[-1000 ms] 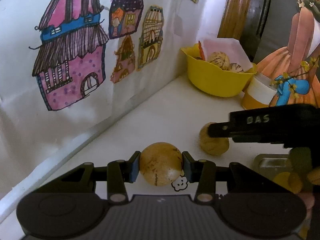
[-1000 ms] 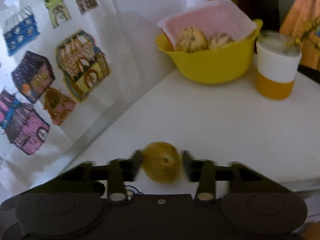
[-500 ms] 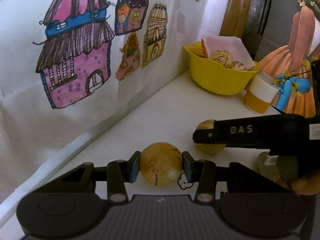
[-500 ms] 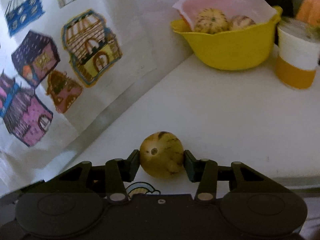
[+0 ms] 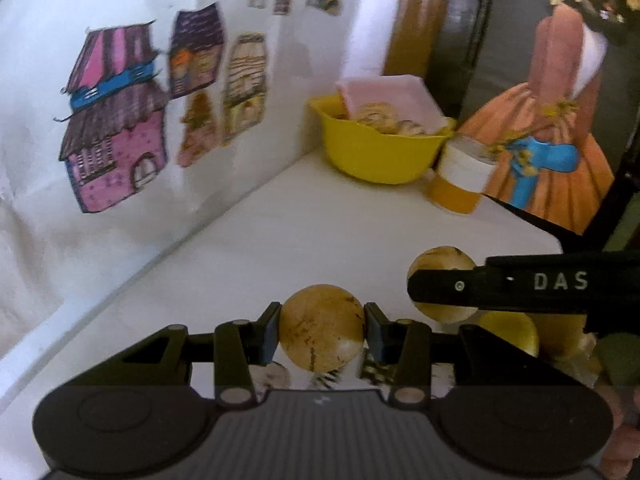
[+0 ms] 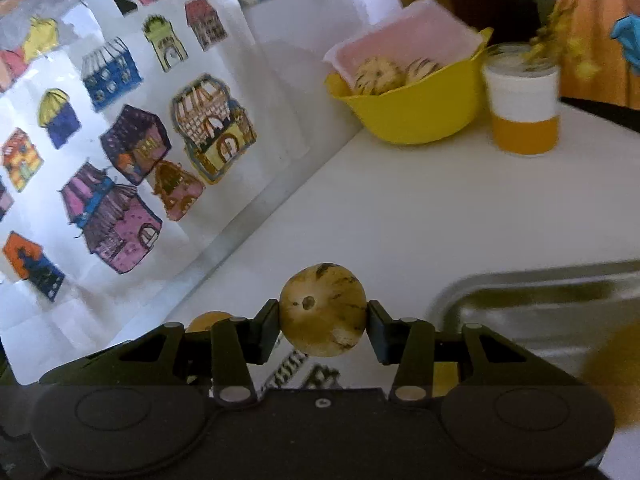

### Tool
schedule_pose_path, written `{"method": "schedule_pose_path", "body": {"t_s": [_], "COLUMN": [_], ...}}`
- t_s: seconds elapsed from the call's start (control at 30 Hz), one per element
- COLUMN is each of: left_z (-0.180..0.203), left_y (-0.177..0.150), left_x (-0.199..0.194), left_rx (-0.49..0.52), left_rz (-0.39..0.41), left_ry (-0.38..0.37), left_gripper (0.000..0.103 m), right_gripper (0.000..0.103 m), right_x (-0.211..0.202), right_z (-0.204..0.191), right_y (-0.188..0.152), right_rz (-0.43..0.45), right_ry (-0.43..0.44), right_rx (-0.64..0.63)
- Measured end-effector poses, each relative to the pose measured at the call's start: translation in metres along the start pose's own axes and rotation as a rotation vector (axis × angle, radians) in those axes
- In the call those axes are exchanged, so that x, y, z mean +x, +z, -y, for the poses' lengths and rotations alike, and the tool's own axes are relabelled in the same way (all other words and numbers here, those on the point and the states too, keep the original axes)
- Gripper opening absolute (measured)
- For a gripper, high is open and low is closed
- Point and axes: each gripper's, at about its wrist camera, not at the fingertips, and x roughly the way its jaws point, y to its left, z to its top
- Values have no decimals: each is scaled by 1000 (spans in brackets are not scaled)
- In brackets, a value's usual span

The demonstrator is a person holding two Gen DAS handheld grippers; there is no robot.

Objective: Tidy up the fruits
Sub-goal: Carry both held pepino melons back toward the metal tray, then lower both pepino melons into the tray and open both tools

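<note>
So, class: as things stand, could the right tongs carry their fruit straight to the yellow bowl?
Probably yes. The right tongs are shut on a round fruit, and only bare white tabletop lies between them and the yellow bowl. The orange-and-white cup stands beside the bowl, not in the path.

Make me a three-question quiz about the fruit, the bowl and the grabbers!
1. Where does the yellow bowl stand?
A. far end of the table, by the wall
B. inside the metal tray
C. on the floor

2. What colours is the cup beside the bowl?
A. white over orange
B. all blue
C. green and red

3. What is the right gripper doing?
A. hanging open and empty
B. shut on a fruit
C. holding the cup

Answers: 1 A, it sits in the far corner. 2 A, white top, orange bottom. 3 B, both fingers press the fruit's sides.
</note>
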Motion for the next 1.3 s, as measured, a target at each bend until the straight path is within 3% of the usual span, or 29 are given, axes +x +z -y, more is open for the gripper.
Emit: {"method": "schedule_pose_path", "body": {"t_s": [0.6,0.9,1.3], "left_z": [77,103,127], "left_y": [-46,-79,-103], "left_x": [-54,-75,-87], "left_rx": [116,172,235], "left_rz": [-20,-53,-61], "left_ry": [-159,-229,-263], "left_gripper": [47,47,48], "right_gripper": [48,48,48], "right_x": [-143,-172,-190], "right_z": [45,70,95], "right_y": [-71,-110,-137], "right_rz": [98,104,109], "right_ry": [-60,-127,-165], "right_rx": [77,108,148]}}
